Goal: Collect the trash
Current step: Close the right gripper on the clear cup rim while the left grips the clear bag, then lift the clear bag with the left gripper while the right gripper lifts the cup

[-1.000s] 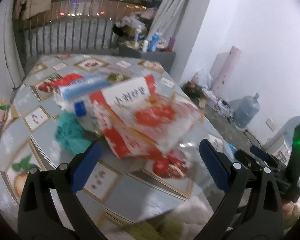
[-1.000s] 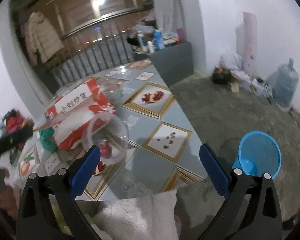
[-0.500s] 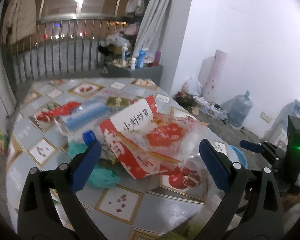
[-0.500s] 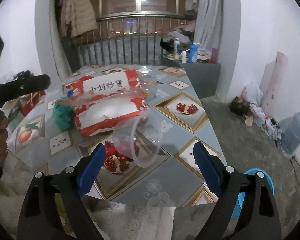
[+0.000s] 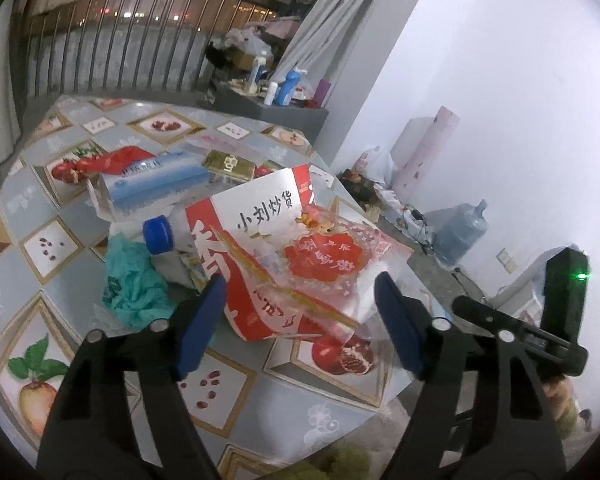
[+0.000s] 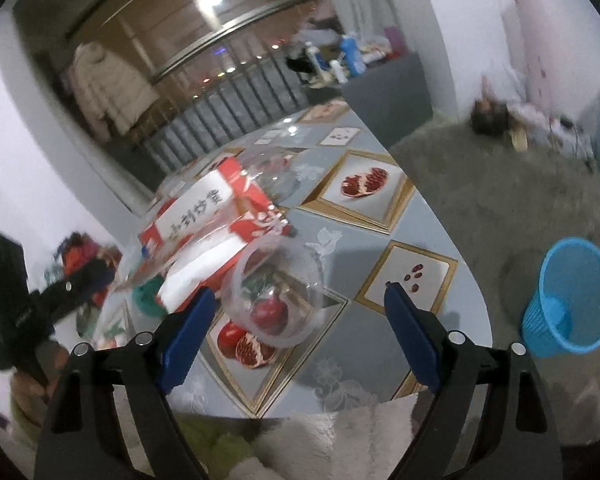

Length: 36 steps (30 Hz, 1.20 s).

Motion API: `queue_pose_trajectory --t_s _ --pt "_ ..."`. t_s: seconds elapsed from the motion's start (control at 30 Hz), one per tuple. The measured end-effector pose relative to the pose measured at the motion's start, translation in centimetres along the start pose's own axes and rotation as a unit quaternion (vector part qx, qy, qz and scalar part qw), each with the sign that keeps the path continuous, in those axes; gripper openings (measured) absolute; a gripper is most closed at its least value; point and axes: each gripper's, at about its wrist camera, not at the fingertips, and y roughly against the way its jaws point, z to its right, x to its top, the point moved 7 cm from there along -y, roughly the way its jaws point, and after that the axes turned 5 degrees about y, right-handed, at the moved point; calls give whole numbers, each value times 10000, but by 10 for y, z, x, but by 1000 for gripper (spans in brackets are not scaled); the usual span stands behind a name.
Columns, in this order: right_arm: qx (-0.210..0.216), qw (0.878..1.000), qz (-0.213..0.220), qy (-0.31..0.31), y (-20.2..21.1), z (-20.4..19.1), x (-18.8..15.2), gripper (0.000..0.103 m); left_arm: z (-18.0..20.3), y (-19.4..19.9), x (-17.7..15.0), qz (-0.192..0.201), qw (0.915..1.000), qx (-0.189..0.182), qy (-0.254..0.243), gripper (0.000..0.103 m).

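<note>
— State of the left gripper (image 5: pixel 298 285)?
— Spread wide, empty. Closer now to the red-and-white snack bag (image 5: pixel 284 264) than half a second back. Framing its near edge, apparently not touching.

— And the right gripper (image 6: pixel 300 292)?
— Also spread, holding nothing. Swung rightward since then, bringing the blue basket (image 6: pixel 572 300) fully into sight on the floor, right of the table (image 5: pixel 260 412). Just past the left finger: the clear plastic cup (image 6: pixel 278 292), on its side against the bag.

— Elsewhere in the pile?
— Left of the bag: a teal crumpled wrapper (image 5: pixel 134 284) and a blue-capped bottle (image 5: pixel 159 235). Farther back, a blue-and-white box (image 5: pixel 156 184).

— Meaning for the job?
— No pickup yet. Probably lining up first grabs: bag for the left, cup for the right, then over to the basket.
</note>
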Motion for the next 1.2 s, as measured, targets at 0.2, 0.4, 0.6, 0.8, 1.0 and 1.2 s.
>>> queue_pose_trajectory --t_s 0.2,0.4,0.6,0.8,1.0,1.2 --pt "286 9983 -258 -442 -32 12 7 61 0 -18 3 -235 9996 128 70 50" --pt "380 9979 -483 -192 -61 8 7 51 -2 -32 -2 -495 9984 256 77 36" --pt "614 9965 -527 224 -77 -2 10 49 1 -33 -5 -596 9979 260 26 25" --pt "746 9940 -624 496 -89 -4 9 37 2 -33 -7 -613 9977 301 -36 11" --pt "691 9932 -649 674 -90 -5 5 21 3 -32 -7 -573 9976 346 -156 2" --pt "667 9934 -576 729 -85 -5 4 14 4 -30 -4 -472 9979 367 -247 0"
